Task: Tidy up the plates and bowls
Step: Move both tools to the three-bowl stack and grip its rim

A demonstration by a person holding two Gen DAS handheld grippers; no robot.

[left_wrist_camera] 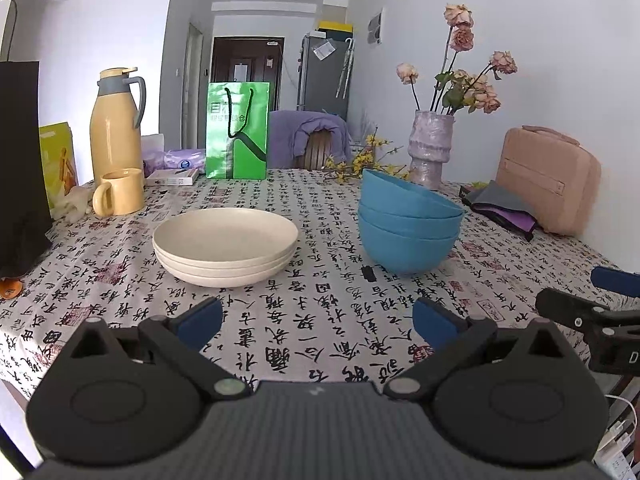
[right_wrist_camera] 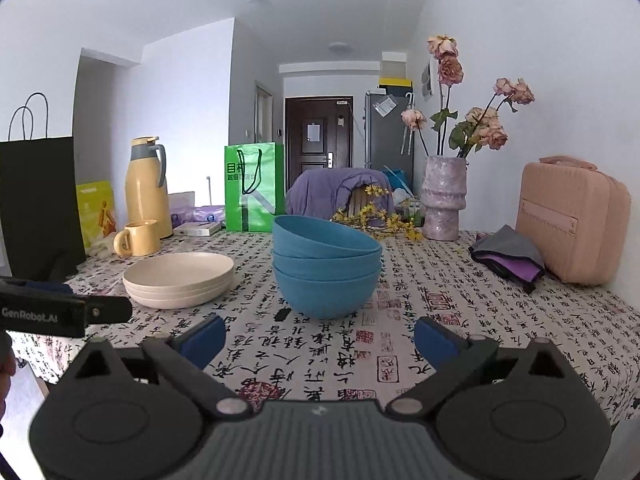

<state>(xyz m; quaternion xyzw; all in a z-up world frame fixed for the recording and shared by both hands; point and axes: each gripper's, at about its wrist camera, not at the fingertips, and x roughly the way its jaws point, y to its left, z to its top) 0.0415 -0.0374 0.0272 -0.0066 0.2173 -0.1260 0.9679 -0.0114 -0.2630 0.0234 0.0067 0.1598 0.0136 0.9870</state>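
Observation:
A stack of three cream plates (left_wrist_camera: 225, 245) (right_wrist_camera: 179, 279) sits on the patterned tablecloth. A stack of three blue bowls (left_wrist_camera: 408, 226) (right_wrist_camera: 326, 270) stands to its right, the top bowl tilted. My left gripper (left_wrist_camera: 318, 322) is open and empty, low over the cloth in front of both stacks. My right gripper (right_wrist_camera: 320, 338) is open and empty, in front of the bowls. The right gripper's fingers show at the right edge of the left wrist view (left_wrist_camera: 576, 312). The left gripper shows at the left edge of the right wrist view (right_wrist_camera: 64, 312).
At the back of the table (left_wrist_camera: 304, 320) stand a yellow thermos (left_wrist_camera: 114, 128), a yellow mug (left_wrist_camera: 120, 192), a green bag (left_wrist_camera: 237, 130), a black bag (left_wrist_camera: 20, 160), a vase of dried roses (left_wrist_camera: 430, 148) and a pink case (left_wrist_camera: 548, 180). A folded cloth (left_wrist_camera: 502, 208) lies by the case.

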